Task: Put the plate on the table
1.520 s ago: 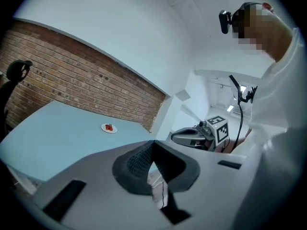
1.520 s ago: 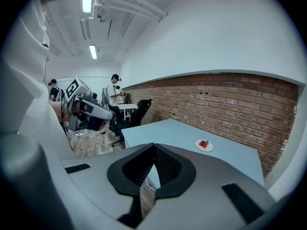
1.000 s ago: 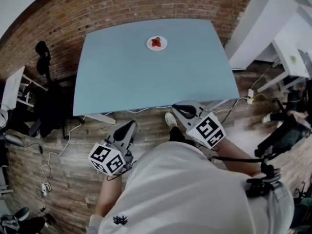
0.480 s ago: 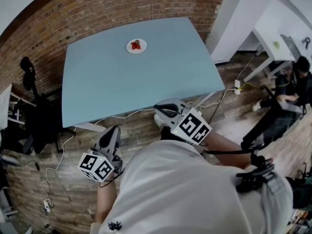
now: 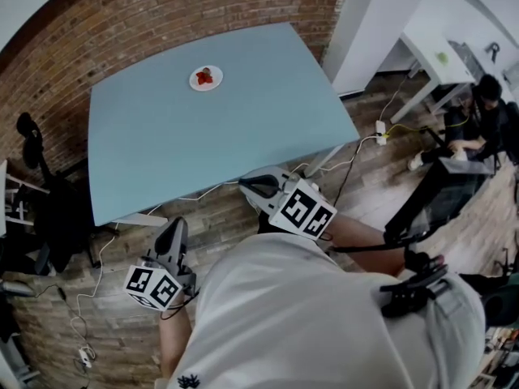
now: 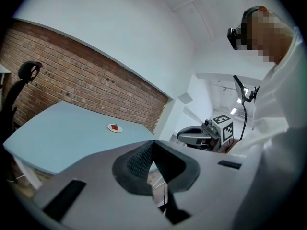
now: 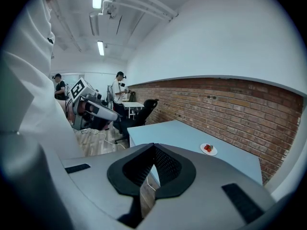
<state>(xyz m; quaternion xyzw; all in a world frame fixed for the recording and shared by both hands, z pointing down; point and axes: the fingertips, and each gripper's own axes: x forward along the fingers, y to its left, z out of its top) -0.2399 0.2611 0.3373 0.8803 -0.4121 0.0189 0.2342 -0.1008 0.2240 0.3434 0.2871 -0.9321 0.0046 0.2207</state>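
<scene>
Bench, pale blue rectangular top [image 5: 203, 144], one, standing on wood-plank floor [image 5: 357, 193] against red brick wall [image 5: 122, 31]. Small round white plate [image 5: 206, 78] bearing red pieces, one, near the far edge of the bench by the wall. Tongs, two: left tongs [image 5: 174, 227] and right tongs [image 5: 247, 186], both closed on nothing, over the floor, well apart from the plate.

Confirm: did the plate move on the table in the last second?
No. The plate keeps its spot by the far edge of the table; only the head view turned.
</scene>
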